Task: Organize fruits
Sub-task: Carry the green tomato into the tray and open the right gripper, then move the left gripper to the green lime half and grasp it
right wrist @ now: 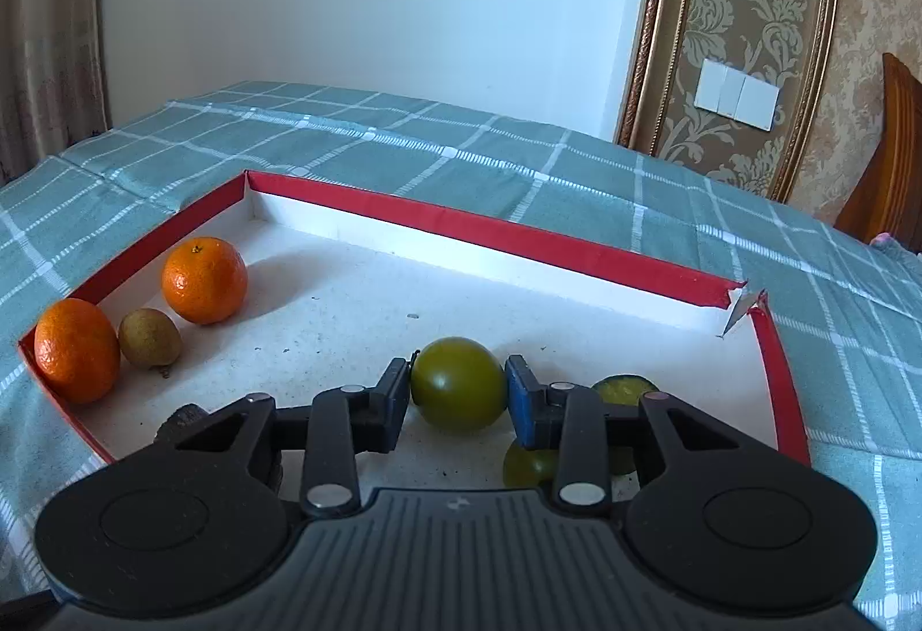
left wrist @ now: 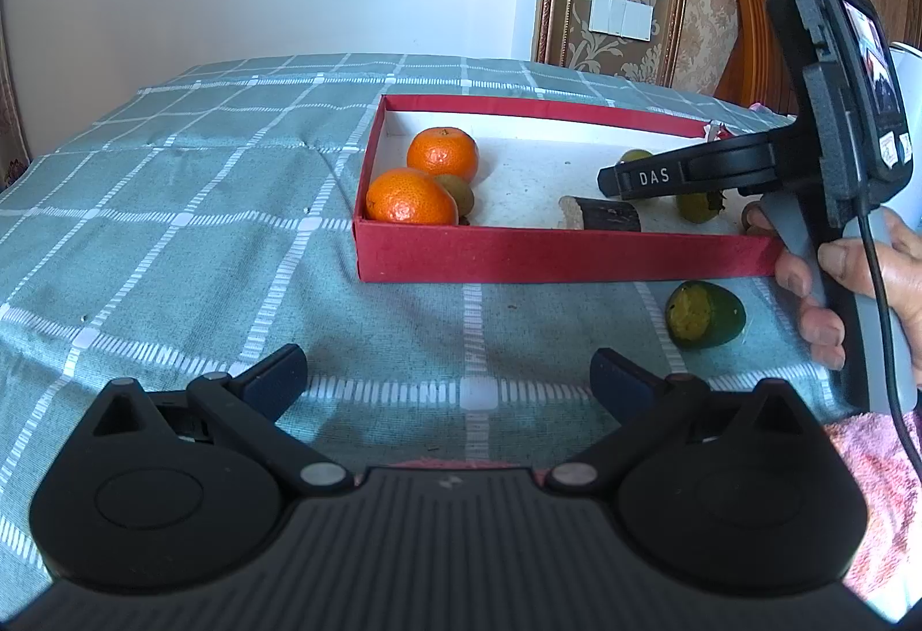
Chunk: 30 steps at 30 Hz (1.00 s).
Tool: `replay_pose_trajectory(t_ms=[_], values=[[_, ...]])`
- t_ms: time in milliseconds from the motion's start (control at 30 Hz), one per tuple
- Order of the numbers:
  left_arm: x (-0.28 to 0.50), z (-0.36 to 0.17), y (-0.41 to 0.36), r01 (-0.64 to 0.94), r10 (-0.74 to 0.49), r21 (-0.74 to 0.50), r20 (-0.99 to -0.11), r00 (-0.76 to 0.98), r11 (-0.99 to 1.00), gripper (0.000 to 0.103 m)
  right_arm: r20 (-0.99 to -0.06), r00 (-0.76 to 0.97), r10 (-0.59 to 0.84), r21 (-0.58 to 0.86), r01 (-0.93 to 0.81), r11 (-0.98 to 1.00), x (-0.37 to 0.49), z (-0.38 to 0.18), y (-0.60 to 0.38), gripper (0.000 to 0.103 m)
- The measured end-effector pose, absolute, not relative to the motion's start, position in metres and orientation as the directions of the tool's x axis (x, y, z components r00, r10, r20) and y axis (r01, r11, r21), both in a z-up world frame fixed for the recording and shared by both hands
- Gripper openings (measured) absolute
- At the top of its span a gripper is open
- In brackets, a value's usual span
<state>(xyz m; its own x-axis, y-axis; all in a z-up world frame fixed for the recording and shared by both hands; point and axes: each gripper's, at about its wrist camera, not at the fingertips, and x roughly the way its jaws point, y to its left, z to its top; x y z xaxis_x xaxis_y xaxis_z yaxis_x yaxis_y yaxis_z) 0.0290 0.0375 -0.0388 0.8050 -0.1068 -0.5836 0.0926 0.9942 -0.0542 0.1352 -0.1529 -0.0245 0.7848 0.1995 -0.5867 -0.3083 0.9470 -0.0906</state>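
- Blue-padded fingers (right wrist: pixel 521 400) of the right gripper (right wrist: pixel 459 392) stand on either side of a green tomato (right wrist: pixel 459 382), one pad at each flank, gripping it just above the white floor of the red box (right wrist: pixel 553 242).
- Just under and beside the right finger sit two more green fruits: a pale one (right wrist: pixel 525 464) partly hidden below it and a dark cut one (right wrist: pixel 619 389) behind it.
- Left of the right gripper, a dark rough piece (right wrist: pixel 181 420) peeks out from behind its body.
- Farther left in the box, two oranges (right wrist: pixel 204 279) and a brown kiwi (right wrist: pixel 148 337) cluster in the corner; the kiwi lies between them, touching the nearer orange (right wrist: pixel 76 348).
- Left gripper (left wrist: pixel 449 377) hovers over the checked green tablecloth (left wrist: pixel 173 204) with its fingers spread wide and nothing between them, well short of the box.
- Ahead and to its right, a cut green fruit (left wrist: pixel 704 314) lies on the cloth just outside the box's near wall.
- Beyond it, the person's right hand (left wrist: pixel 853 279) holds the other gripper's handle over the box's right end.
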Motion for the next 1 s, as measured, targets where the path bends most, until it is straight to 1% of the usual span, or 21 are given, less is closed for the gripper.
replay_pose_trajectory(t_ms=[100, 133, 200, 267, 367, 533, 600, 667, 867, 1000], values=[[0.029, -0.039, 0.037, 0.093, -0.106, -0.053, -0.584, 0.805, 0.994, 0.103, -0.584, 0.785, 0.204, -0.095, -0.316, 0.944, 0.135, -0.025, -0.153, 0.038], [0.029, -0.039, 0.037, 0.093, -0.107, -0.054, -0.584, 0.805, 0.994, 0.103, -0.585, 0.782, 0.216, -0.081, -0.321, 0.944, 0.135, -0.024, -0.154, 0.043], [0.029, -0.039, 0.037, 0.093, -0.108, -0.056, -0.583, 0.805, 0.994, 0.103, -0.589, 0.771, 0.243, -0.057, -0.339, 0.939, 0.131, -0.023, -0.155, 0.057], [0.030, -0.039, 0.038, 0.093, -0.108, -0.055, -0.583, 0.805, 0.994, 0.103, -0.580, 0.775, 0.250, -0.062, -0.347, 0.936, 0.124, -0.021, -0.156, 0.063], [0.029, -0.039, 0.038, 0.093, -0.109, -0.056, -0.583, 0.805, 0.994, 0.103, -0.559, 0.795, 0.234, -0.080, -0.333, 0.940, 0.109, -0.017, -0.160, 0.063], [0.029, -0.039, 0.038, 0.094, -0.110, -0.058, -0.583, 0.805, 0.994, 0.103, -0.522, 0.815, 0.252, -0.035, -0.316, 0.948, 0.078, -0.005, -0.184, 0.063], [0.029, -0.039, 0.038, 0.094, -0.110, -0.058, -0.583, 0.805, 0.994, 0.103, -0.516, 0.823, 0.238, -0.031, -0.296, 0.955, 0.065, -0.001, -0.194, 0.067], [0.029, -0.039, 0.038, 0.094, -0.110, -0.057, -0.582, 0.806, 0.994, 0.103, -0.505, 0.829, 0.240, -0.013, -0.285, 0.958, 0.050, 0.001, -0.207, 0.068], [0.029, -0.039, 0.037, 0.094, -0.106, -0.050, -0.583, 0.805, 0.994, 0.103, -0.525, 0.816, 0.243, 0.021, -0.273, 0.962, 0.016, -0.009, -0.238, 0.068], [0.028, -0.038, 0.036, 0.107, -0.120, -0.058, -0.581, 0.805, 0.993, 0.103, -0.543, 0.808, 0.227, 0.055, -0.235, 0.970, 0.012, -0.020, -0.254, 0.068]])
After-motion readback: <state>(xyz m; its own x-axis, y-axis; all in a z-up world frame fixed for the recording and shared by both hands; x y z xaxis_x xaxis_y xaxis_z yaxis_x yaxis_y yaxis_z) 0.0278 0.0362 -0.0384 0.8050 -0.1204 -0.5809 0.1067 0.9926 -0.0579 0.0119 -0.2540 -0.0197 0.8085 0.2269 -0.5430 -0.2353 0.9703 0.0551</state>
